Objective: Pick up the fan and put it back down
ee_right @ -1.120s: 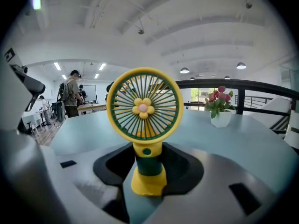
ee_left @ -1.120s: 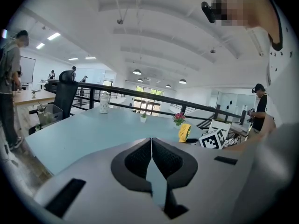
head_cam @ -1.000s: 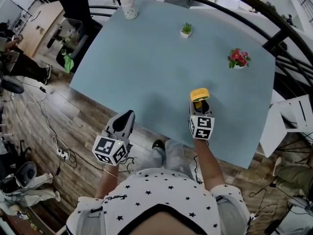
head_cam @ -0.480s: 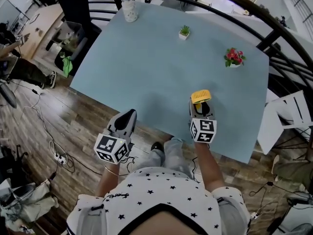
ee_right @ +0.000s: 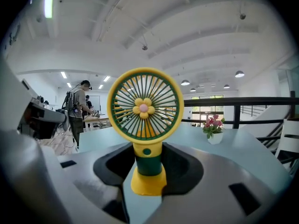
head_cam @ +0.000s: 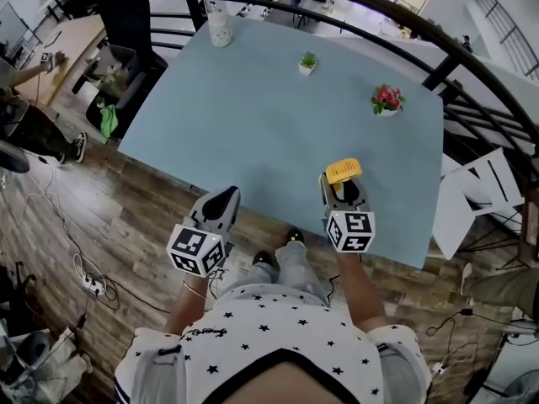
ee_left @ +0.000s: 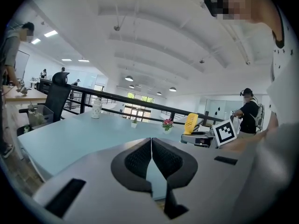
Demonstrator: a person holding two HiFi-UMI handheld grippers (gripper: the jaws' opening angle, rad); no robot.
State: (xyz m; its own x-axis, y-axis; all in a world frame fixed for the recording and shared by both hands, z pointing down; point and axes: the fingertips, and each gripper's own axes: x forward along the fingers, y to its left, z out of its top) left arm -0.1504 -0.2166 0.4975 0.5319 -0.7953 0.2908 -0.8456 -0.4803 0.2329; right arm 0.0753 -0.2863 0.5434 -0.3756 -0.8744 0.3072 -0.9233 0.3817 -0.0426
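Note:
A small yellow and green fan [ee_right: 145,120] with a flower at its hub stands upright between the jaws of my right gripper [ee_right: 148,164], which is shut on its green stem. From above, the fan's yellow head [head_cam: 343,171] shows at the front of the right gripper [head_cam: 344,190], lifted off the pale blue table [head_cam: 253,108] near its front edge. My left gripper [head_cam: 221,204] hangs over the table's near edge at the left, its jaws shut with nothing between them [ee_left: 151,158]. In the left gripper view the fan [ee_left: 190,123] appears at the right.
On the table stand a pink flower pot [head_cam: 386,100] at the far right, a small green plant [head_cam: 307,62] at the back middle and a white jar [head_cam: 220,29] at the back left. A black railing [head_cam: 438,74] runs behind. Cables lie on the wooden floor [head_cam: 76,225].
My right gripper has risen with the fan in it, lifting it off the table. The left gripper has shifted slightly and stays shut.

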